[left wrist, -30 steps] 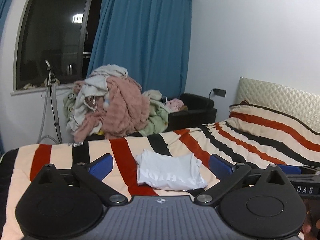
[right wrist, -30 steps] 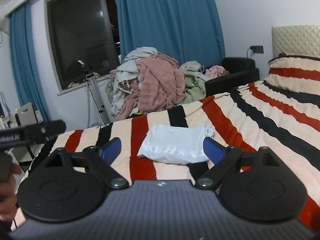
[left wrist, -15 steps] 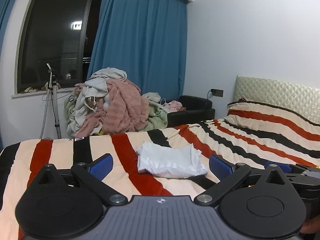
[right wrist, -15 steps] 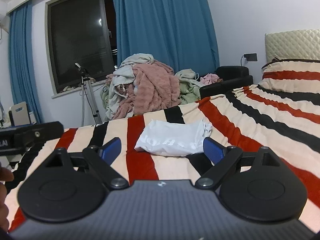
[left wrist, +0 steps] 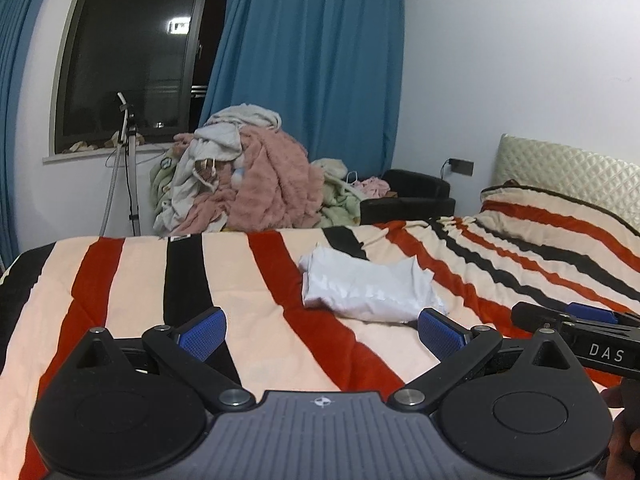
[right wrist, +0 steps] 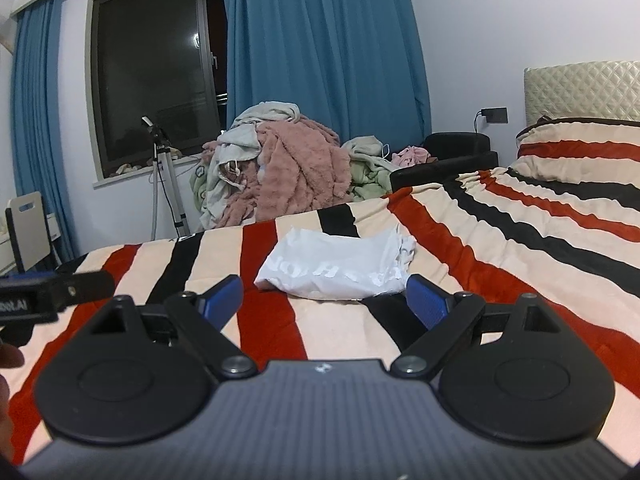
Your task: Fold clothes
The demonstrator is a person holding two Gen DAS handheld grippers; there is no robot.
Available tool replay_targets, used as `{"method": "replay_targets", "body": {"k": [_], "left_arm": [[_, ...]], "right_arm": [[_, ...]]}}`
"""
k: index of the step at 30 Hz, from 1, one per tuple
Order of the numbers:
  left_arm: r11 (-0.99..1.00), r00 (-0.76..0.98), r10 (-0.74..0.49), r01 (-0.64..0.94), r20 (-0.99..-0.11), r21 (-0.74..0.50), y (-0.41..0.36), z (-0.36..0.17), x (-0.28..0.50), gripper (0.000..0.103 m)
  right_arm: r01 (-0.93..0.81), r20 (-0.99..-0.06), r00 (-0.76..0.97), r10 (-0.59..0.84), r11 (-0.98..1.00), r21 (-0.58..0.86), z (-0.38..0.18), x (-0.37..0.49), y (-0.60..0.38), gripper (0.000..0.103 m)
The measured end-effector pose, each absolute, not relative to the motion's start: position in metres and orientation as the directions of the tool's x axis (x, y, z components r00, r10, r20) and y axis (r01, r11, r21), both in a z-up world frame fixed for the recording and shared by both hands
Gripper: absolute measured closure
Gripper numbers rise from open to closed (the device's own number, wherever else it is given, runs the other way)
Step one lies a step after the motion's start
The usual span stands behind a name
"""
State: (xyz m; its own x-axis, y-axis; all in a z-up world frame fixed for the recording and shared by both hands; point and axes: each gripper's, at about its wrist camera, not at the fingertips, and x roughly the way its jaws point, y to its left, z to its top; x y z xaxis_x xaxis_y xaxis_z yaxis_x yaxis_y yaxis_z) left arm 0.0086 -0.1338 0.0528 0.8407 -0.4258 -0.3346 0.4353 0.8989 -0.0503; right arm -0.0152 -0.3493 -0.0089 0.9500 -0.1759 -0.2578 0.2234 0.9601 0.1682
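A white folded garment (left wrist: 368,288) with pale lettering lies on the striped bed cover (left wrist: 132,280); it also shows in the right wrist view (right wrist: 340,266). My left gripper (left wrist: 322,332) is open and empty, held above the bed to the near left of the garment. My right gripper (right wrist: 326,300) is open and empty, just in front of the garment and apart from it. The right gripper's body (left wrist: 580,332) shows at the right edge of the left wrist view, and the left gripper's body (right wrist: 52,292) at the left edge of the right wrist view.
A heap of pink, grey and green clothes (left wrist: 248,180) lies beyond the bed's far edge under a dark window (left wrist: 132,52) with blue curtains (left wrist: 312,80). A black chair (left wrist: 412,196), a tripod (right wrist: 164,184) and a quilted headboard (right wrist: 580,92) are also there.
Both grippers have moved left and slightly back from the garment, which now sits further right in the left wrist view. The garment has not moved and both grippers stay open.
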Motion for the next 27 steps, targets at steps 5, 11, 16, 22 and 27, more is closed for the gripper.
{"method": "replay_targets", "body": {"k": [5,11,16,22,27], "left_arm": [[0.901,0.846,-0.424,0.430,-0.324,-0.058,-0.1354,0.0523,0.0111,0.000],[0.903,0.847,-0.421,0.425,-0.325,-0.063,-0.1369,0.0506,0.0118,0.000],[0.898,0.835,-0.432,0.435,-0.341,-0.073,-0.1391,0.0481,0.0131,0.000],[0.899,0.838,-0.427,0.432,-0.338,-0.066,-0.1387,0.0472,0.0124,0.000],[0.899,0.839,-0.428,0.435,-0.335,-0.057,-0.1396,0.0463,0.0121,0.000]], "right_arm": [[0.227,-0.264,0.948,-0.179,0.960,0.164,-0.0112,-0.0139,-0.3486,0.013],[0.223,-0.274,0.946,-0.172,0.960,0.170,-0.0120,-0.0126,-0.3500,0.013],[0.227,-0.286,0.943,-0.171,0.958,0.176,-0.0131,-0.0111,-0.3514,0.013],[0.232,-0.295,0.940,-0.173,0.956,0.178,-0.0131,-0.0090,-0.3517,0.013],[0.232,-0.297,0.938,-0.176,0.958,0.167,-0.0140,-0.0079,-0.3502,0.013]]}}
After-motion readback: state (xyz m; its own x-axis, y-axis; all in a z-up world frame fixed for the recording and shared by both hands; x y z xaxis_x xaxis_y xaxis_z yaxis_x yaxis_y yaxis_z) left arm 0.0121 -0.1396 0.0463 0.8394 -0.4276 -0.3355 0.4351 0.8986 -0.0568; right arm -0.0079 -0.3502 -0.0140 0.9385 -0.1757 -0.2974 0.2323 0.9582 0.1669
